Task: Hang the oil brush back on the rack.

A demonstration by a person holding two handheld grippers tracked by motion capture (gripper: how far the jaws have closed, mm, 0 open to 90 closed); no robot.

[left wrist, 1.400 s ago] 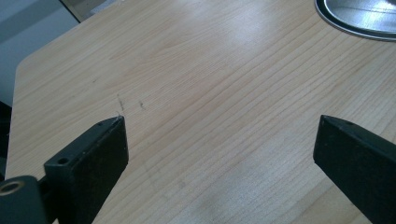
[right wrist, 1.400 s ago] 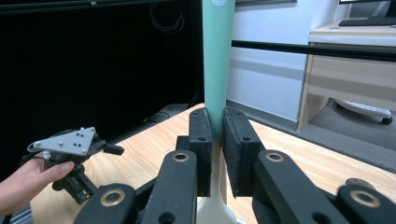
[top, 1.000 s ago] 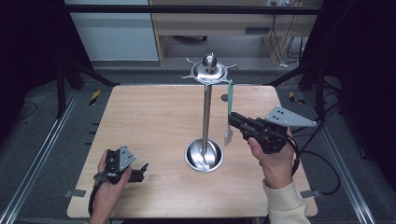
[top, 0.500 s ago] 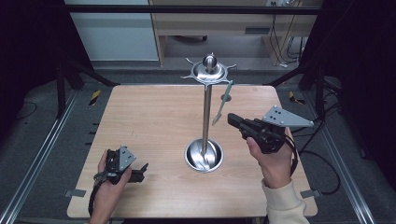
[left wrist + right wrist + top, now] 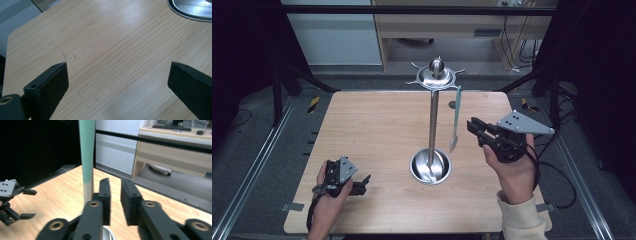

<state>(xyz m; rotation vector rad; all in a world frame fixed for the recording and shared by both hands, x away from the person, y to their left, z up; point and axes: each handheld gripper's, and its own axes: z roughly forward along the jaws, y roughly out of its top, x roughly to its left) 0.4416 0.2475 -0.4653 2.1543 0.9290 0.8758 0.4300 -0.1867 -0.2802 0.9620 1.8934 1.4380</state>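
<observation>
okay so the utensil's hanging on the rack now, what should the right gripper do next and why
Probably back the right gripper away toward the table edge. The green-handled utensil hangs freely from the rack, outside the fingers, whose jaws have just been opening with nothing between them. Leaving sideways should avoid knocking it.

High view: fixed above the person's side, facing forward and down over the whole bench (image 5: 377,125), floor and cabinets beyond.

Left gripper view: low and close over the wood, looking across it toward the rim of the steel base (image 5: 192,10) at top right; the high view has that base (image 5: 430,166) at centre.

Right gripper view: near bench height, facing across to the left tool (image 5: 11,202) and the room behind.
</observation>
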